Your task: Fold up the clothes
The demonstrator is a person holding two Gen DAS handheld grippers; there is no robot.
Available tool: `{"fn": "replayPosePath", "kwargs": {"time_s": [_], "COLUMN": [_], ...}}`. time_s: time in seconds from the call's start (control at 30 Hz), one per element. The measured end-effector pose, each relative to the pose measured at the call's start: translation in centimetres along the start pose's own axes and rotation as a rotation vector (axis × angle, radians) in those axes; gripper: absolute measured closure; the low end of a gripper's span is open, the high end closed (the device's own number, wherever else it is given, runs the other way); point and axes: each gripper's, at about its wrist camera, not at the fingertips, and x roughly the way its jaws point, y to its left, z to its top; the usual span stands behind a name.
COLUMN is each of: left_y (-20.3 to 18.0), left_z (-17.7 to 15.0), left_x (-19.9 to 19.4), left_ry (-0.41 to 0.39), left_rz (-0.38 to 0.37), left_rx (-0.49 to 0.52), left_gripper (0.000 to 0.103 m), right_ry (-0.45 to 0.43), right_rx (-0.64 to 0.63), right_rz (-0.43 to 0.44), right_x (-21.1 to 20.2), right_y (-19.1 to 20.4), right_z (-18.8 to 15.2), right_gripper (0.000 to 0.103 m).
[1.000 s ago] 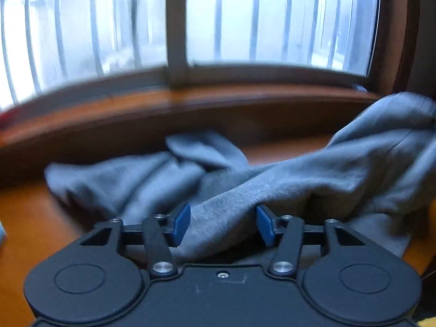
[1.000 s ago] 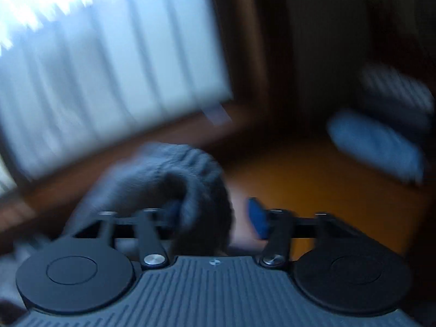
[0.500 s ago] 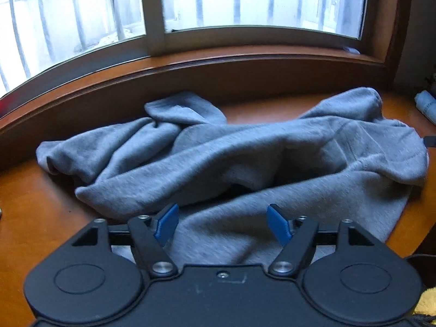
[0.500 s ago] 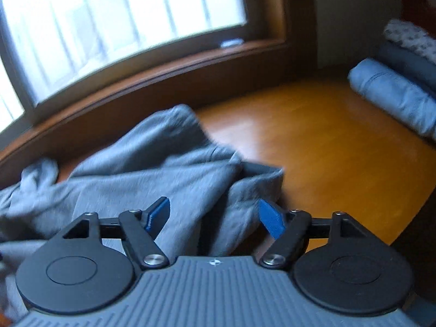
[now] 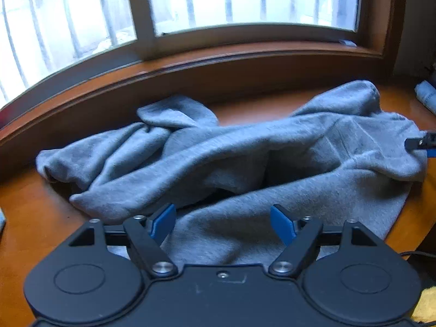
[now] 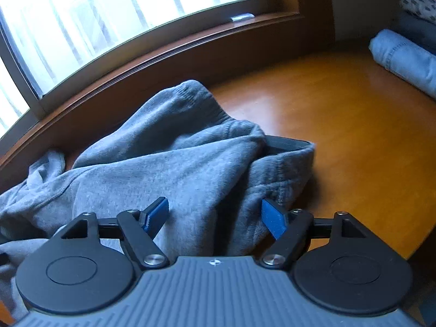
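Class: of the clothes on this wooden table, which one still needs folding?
The grey sweatshirt, lying crumpled and spread out below the window. The blue jeans at the far right are already rolled into a neat bundle.

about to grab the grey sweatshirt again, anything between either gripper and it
Nothing visible. The left gripper and right gripper are both open right over the crumpled grey sweatshirt, with only its own fabric between their fingers.

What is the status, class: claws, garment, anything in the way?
Left claw open, right claw open, both empty. Gray sweatshirt crumpled on wooden table, not folded. Rolled jeans off to the right, clear of it.
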Motion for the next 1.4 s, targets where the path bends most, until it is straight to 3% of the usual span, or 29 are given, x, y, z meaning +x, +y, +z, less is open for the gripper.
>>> {"fn": "replayPosePath", "kwargs": {"time_s": [0.13, 0.23, 0.33, 0.5, 0.6, 0.73, 0.83, 0.9, 0.93, 0.97, 1.0, 1.1, 1.23, 1.4], "left_y": [2.2, 5.1, 8.6, 13.8, 16.2, 17.3, 17.7, 18.0, 18.1, 18.2, 18.2, 18.1, 17.8, 16.6], "left_z": [0.2, 0.0, -0.5, -1.7, -1.8, -1.8, -1.6, -1.5, -1.5, -1.5, -1.5, -1.9, -2.3, -2.3], "left_x": [-1.1, -1.5, -0.8, 1.5, 2.7, 4.1, 4.8, 5.0, 5.1, 5.2, 5.2, 5.4, 5.6, 5.5], "left_ry": [-0.016, -0.020, -0.001, 0.050, 0.067, 0.074, 0.062, 0.049, 0.044, 0.037, 0.028, 0.003, -0.016, -0.071], "left_rz": [0.089, 0.164, 0.223, 0.286, 0.246, 0.194, 0.149, 0.117, 0.107, 0.099, 0.094, 0.085, 0.087, 0.042], "left_rx": [-0.015, -0.046, -0.086, -0.156, -0.192, -0.165, -0.149, -0.139, -0.128, -0.115, -0.099, -0.027, 0.050, 0.161], "left_gripper": [0.029, 0.028, 0.028, 0.028, 0.028, 0.028, 0.028, 0.028, 0.028, 0.028, 0.028, 0.028, 0.024, 0.022], "right_ry": [-0.003, -0.115, -0.188, -0.107, -0.075, -0.035, -0.039, -0.020, -0.010, 0.000, 0.011, -0.013, -0.122, -0.236], "right_rx": [-0.043, -0.063, -0.198, -0.534, -0.680, -0.849, -0.932, -0.922, -0.916, -0.906, -0.878, -0.747, -0.532, -0.395], "right_rz": [-0.073, -0.121, -0.028, 0.125, 0.202, 0.325, 0.338, 0.337, 0.337, 0.329, 0.325, 0.321, 0.295, 0.233], "right_x": [0.3, -2.6, -5.0, -3.5, -2.1, -0.3, 1.2, 2.4, 3.0, 3.2, 3.3, 2.3, -0.7, -3.5], "right_y": [1.6, 2.9, 5.5, 12.2, 16.1, 21.6, 25.3, 27.1, 28.1, 28.6, 28.8, 28.5, 26.6, 25.3], "right_z": [0.3, 1.3, 2.2, 0.2, -1.7, -3.4, -4.3, -4.5, -4.6, -4.7, -4.6, -3.8, -1.5, -0.6], "right_gripper": [0.028, 0.028, 0.026, 0.026, 0.026, 0.026, 0.026, 0.029, 0.035, 0.061, 0.079, 0.091, 0.093, 0.095]}}
